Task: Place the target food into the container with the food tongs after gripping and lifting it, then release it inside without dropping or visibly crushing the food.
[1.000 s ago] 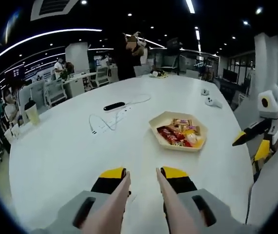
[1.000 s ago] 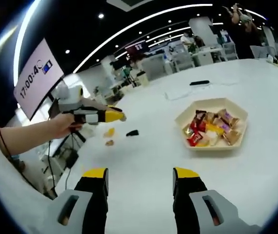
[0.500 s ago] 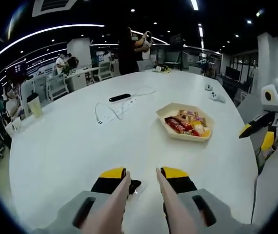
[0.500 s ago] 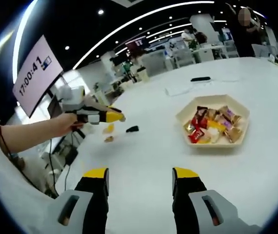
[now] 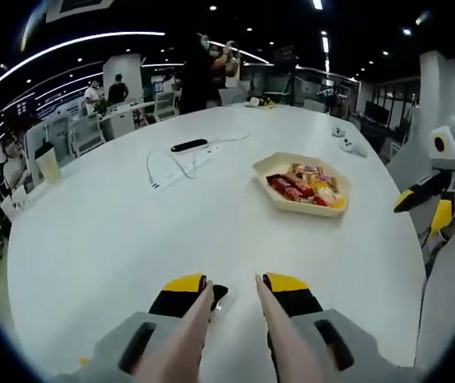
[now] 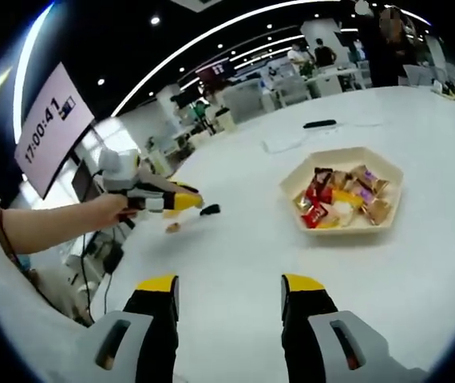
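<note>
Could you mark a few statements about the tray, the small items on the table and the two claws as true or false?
1. The hexagonal tray holds wrapped snacks. True.
2. The right claw grips a snack. False: it is open and empty.
3. A small dark item lies at the left claw tips. True.
4. The tray sits between the left claw's tips. False: it lies farther off on the white table.
5. A black remote lies inside the tray. False: it lies on the table.

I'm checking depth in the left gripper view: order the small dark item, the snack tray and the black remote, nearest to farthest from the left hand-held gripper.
1. Small dark item, at the left hand-held gripper tips.
2. Snack tray, right of centre.
3. Black remote, far side, beside the white cable.
</note>
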### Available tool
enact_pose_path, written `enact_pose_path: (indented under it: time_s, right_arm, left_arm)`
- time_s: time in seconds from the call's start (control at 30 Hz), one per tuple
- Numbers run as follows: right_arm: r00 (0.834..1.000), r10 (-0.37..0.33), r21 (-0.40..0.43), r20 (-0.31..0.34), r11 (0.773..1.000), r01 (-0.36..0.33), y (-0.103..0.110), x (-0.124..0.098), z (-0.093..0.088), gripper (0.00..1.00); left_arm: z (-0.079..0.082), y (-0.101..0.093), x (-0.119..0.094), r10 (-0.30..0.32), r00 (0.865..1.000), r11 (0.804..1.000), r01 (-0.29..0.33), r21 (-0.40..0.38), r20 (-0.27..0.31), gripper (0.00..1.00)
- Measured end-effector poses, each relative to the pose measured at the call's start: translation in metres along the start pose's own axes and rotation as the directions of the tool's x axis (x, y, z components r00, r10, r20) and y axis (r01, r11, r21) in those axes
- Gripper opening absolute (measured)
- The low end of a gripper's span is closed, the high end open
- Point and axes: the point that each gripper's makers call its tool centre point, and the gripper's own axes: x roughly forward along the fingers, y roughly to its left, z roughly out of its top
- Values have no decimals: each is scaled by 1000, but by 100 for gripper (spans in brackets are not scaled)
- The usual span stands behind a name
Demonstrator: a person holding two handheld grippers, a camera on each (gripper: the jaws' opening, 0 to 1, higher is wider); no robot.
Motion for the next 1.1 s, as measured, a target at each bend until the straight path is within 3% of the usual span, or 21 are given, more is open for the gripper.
enact_pose_path:
  time_s: [0.67,1.0,1.1]
  right_arm:
    - [1000,-19,37,-6,999,19,-11,3,-1,51]
    - [1000,-25,58,7,998,25,-14,3,-1,51]
    - [1000,-26,60,9,998,26,-14,2,-1,51]
  left_arm:
    - [-16,19,18,38,998,998,-36,47,-56,28]
    - [-29,18,23,31,994,999,-27,47,-100,28]
    - [-33,20,23,54,993,998,-50,45,-101,28]
